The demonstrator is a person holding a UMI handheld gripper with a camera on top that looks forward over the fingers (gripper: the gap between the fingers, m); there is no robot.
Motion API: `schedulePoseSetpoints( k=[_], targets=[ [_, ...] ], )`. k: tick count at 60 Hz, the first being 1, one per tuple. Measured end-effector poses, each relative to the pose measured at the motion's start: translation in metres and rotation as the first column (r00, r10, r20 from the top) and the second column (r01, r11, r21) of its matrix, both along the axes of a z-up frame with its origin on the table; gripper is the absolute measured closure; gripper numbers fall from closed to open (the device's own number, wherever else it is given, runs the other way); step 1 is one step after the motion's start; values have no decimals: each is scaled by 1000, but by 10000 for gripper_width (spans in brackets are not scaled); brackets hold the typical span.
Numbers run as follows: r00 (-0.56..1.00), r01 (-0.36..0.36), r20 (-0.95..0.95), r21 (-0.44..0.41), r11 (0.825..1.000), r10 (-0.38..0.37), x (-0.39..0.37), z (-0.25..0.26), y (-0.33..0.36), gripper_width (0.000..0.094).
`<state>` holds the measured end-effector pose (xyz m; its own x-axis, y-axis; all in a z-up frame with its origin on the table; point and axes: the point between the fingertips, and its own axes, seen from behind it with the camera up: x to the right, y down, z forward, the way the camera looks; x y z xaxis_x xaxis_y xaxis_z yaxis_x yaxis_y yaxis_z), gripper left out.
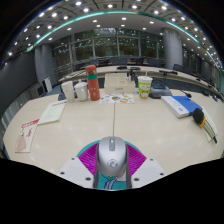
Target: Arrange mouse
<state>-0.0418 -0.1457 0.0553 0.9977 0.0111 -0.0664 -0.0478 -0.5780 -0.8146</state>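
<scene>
A silver-grey mouse (112,156) with a dark scroll wheel sits between my gripper's (112,172) two fingers. Both magenta pads (91,158) press against its sides. The mouse is held above the beige table (110,122), over its near edge. The mouse's rear end is hidden low between the fingers.
Beyond the fingers on the table stand a red bottle (93,84), white cups (69,90), a green-and-white cup (145,86), papers (116,97), a book (51,111), a red-white pack (26,133) and a blue-white box (180,105). Office chairs and windows lie behind.
</scene>
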Motion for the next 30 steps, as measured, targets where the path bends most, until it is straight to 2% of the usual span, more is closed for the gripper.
schedulePoseSetpoints(
  k=[8,17,20,25,27,30],
  targets=[
    [1000,12,26,-46,999,-11,-12,-44,-3,563],
    [999,15,31,-71,997,-13,-14,-65,-7,442],
    [999,24,49,-73,997,-21,-11,-63,-10,349],
    [998,40,59,-79,996,-35,-8,-49,-21,59],
    [997,47,60,-73,996,-42,-8,-39,-27,101],
    [996,60,71,-61,996,-56,-8,-19,-38,75]
  ],
)
